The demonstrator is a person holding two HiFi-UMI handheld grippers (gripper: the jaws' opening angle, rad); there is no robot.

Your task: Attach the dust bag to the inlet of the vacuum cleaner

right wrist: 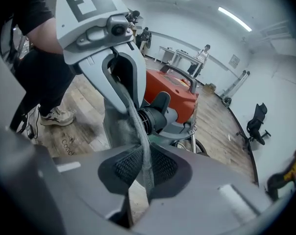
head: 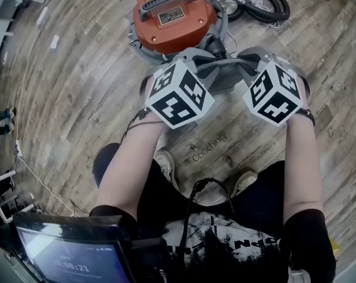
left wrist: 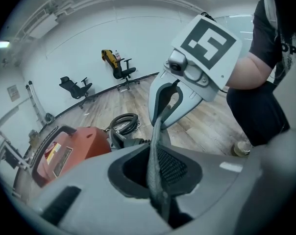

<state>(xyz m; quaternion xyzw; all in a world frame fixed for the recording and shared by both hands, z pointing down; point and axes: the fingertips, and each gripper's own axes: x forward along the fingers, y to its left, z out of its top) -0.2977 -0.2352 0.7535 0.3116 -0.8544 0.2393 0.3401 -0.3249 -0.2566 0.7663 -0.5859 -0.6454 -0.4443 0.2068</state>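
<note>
The orange vacuum cleaner (head: 172,16) stands on the wood floor ahead of me. Its black round inlet (right wrist: 153,116) faces my grippers. A grey fabric dust bag (head: 225,78) hangs stretched between both grippers just in front of that inlet. My left gripper (left wrist: 155,175) is shut on one edge of the dust bag (left wrist: 156,146), which runs as a taut band up to the right gripper. My right gripper (right wrist: 143,168) is shut on the other edge of the dust bag (right wrist: 121,126), which hangs down beside the inlet. Whether the bag touches the inlet is hidden.
A coiled black hose (head: 257,2) lies behind the vacuum at the right. The person's shoes (head: 166,164) stand just below the grippers. Office chairs (left wrist: 74,87) stand by the far wall, and people (right wrist: 203,53) stand at a distant table. A screen (head: 72,258) sits at bottom left.
</note>
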